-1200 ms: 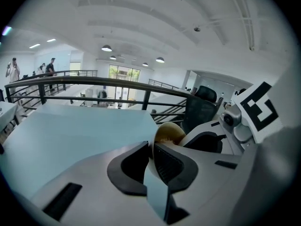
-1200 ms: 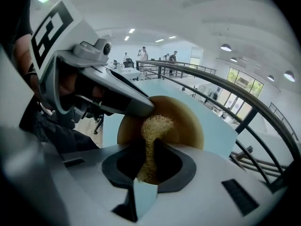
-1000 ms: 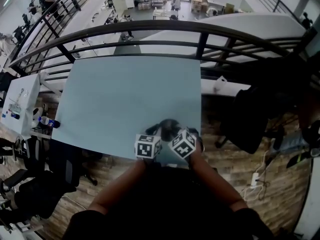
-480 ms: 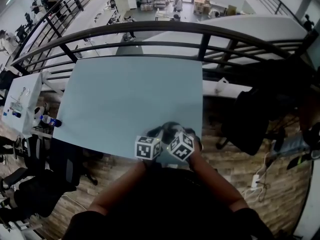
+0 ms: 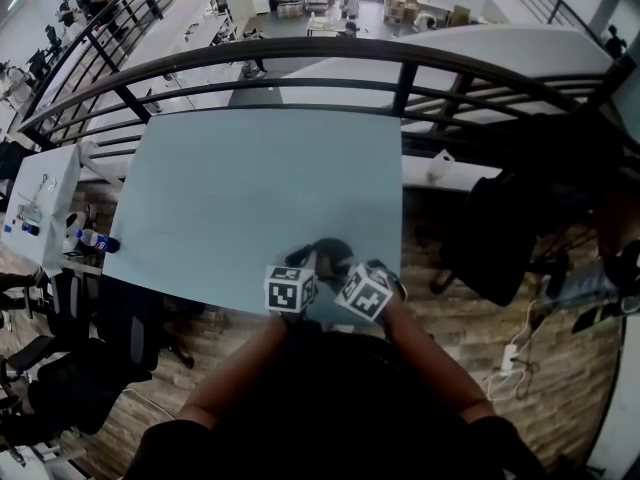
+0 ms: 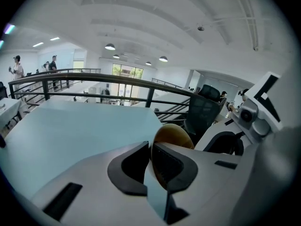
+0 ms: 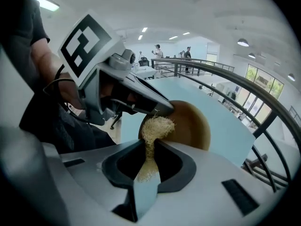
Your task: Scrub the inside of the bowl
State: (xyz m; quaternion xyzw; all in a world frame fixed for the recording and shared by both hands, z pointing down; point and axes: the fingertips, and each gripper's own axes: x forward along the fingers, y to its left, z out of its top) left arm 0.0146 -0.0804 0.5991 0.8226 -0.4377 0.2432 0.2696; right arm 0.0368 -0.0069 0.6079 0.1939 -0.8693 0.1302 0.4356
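Since a second ago, our right gripper has rolled and slid a little across the bowl, while our left gripper has stayed where it was.

Nearest to us, both forearms reach out from our dark clothing to the desk's 6 o'clock edge. The two grippers sit there side by side, almost touching.

The left fingers are nearly closed and pinch the bowl's thin brown wall at its rim, at about 8 o'clock of the bowl in the head view. The right fingers are closed on a straw-coloured fibre scrubber, which comes in from about 4 o'clock. Its loose tuft sticks out past the fingertips and lies against the bowl's inner wall, just beside the spot where the left fingers grip.

The bowl is tipped up so that its hollow faces the right gripper. We cannot tell whether its base rests on the desk.

Beyond the bowl the pale blue desk runs toward 12 o'clock. A black chair stands off the desk's 3 o'clock side on the wooden floor. Past the far edge a dark railing curves across. Below it, at 12 o'clock, lies a lower hall where people stand.
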